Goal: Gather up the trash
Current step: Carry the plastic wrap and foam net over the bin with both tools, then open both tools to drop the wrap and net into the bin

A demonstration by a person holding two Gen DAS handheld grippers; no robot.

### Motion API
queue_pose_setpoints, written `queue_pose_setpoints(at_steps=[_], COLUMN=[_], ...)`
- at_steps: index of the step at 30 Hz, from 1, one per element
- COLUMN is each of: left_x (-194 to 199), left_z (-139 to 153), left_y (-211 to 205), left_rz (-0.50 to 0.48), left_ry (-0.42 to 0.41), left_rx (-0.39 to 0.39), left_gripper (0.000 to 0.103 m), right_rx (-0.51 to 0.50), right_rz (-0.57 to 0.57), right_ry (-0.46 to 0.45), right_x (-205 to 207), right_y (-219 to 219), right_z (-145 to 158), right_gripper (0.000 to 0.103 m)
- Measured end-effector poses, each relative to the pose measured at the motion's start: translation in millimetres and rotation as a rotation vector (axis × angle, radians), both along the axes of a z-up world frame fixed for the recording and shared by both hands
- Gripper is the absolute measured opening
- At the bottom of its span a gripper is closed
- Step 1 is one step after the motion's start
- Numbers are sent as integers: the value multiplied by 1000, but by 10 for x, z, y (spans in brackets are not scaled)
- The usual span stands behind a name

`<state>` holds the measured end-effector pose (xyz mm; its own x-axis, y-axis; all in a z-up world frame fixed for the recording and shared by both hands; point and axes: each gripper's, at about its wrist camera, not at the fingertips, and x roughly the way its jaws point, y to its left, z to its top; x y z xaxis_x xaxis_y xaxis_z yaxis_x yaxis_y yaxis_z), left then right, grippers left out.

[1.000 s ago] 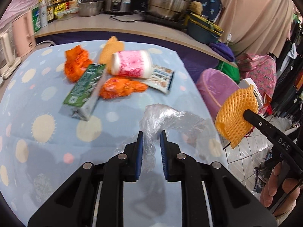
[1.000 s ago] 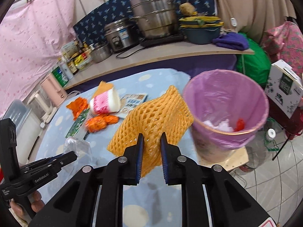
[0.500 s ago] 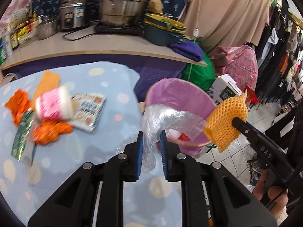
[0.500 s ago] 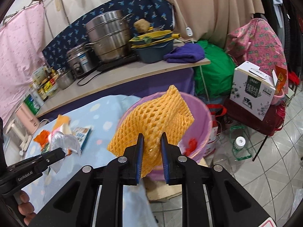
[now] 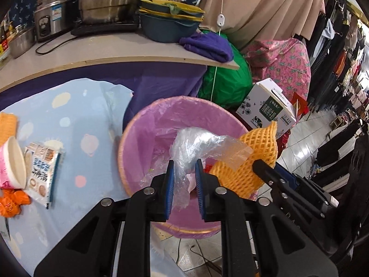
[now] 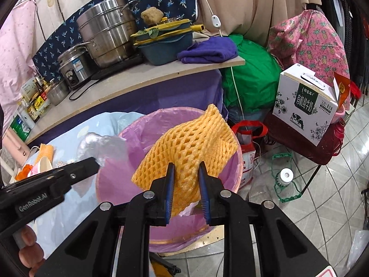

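The left gripper (image 5: 184, 176) has its blue-padded fingers (image 5: 169, 185) pinched narrow on a crumpled clear plastic bag (image 5: 196, 145), which bulges up and out over the mouth of the bin. The right gripper (image 6: 185, 180) has an orange foam fruit net (image 6: 191, 145) between its fingers (image 6: 170, 190); its jaws have just been opening a little, and the net is still wedged between the pads, hanging above the bin opening. In the left wrist view the net (image 5: 249, 161) shows at the right, just beside the plastic bag, with the right gripper's black fingers coming in under it.

Directly below both pieces sits the trash bin (image 5: 129, 138), lined with a pink-purple bag, with some white and red scraps at the bottom. It stands on the tiled floor (image 6: 322, 207), just beside the edge of the desk (image 5: 80, 115), which is covered by a light blue cloth with pale dots.

Still on the desk at the left lie a snack wrapper (image 5: 41, 170), a pink-and-white paper cup (image 5: 11, 164) on its side, an orange crumpled wrapper (image 5: 11, 204) and another piece of orange foam (image 5: 7, 124).

Behind the desk a counter carries a steel steamer pot (image 6: 106, 30), a rice cooker (image 6: 73, 69), a blue basin (image 6: 166, 46) and a purple towel (image 6: 207, 50). A milk carton box (image 6: 304, 106) stands to the right of the bin
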<state>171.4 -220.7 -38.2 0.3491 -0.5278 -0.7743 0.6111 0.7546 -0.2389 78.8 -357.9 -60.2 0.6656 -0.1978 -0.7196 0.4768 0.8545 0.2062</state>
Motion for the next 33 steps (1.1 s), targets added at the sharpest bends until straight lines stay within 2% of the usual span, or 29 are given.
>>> queue_pose_setpoints(at_steps=[4, 5, 7, 10, 14, 19, 25, 33], left_x=[-3, -3, -2, 22, 43, -31, -103, -151], left_z=[-120, -140, -143, -109, -13, 149, 239, 262], left_y=[-148, -160, -126, -35, 69, 217, 552, 1122], left_rz=[-25, -19, 18, 33, 57, 83, 141, 242], left_ry=[2, -1, -27, -24, -30, -81, -114, -139], left_rx=[30, 37, 47, 30, 5, 6, 41, 84], left_gripper=[22, 35, 47, 57, 58, 58, 59, 59], right_rx=[28, 26, 8, 13, 1, -14, -31, -27], right_rz=[0, 2, -18, -35, -35, -11, 47, 128], right_ry=[-1, -4, -5, -22, -37, -49, -60, -47], right_x=[75, 90, 93, 73, 29, -54, -135, -142], right_y=[-77, -81, -86, -109, -78, 74, 424, 936], right_z=[-104, -118, -121, -90, -8, 136, 276, 307], right_gripper=[28, 36, 42, 53, 53, 54, 58, 58])
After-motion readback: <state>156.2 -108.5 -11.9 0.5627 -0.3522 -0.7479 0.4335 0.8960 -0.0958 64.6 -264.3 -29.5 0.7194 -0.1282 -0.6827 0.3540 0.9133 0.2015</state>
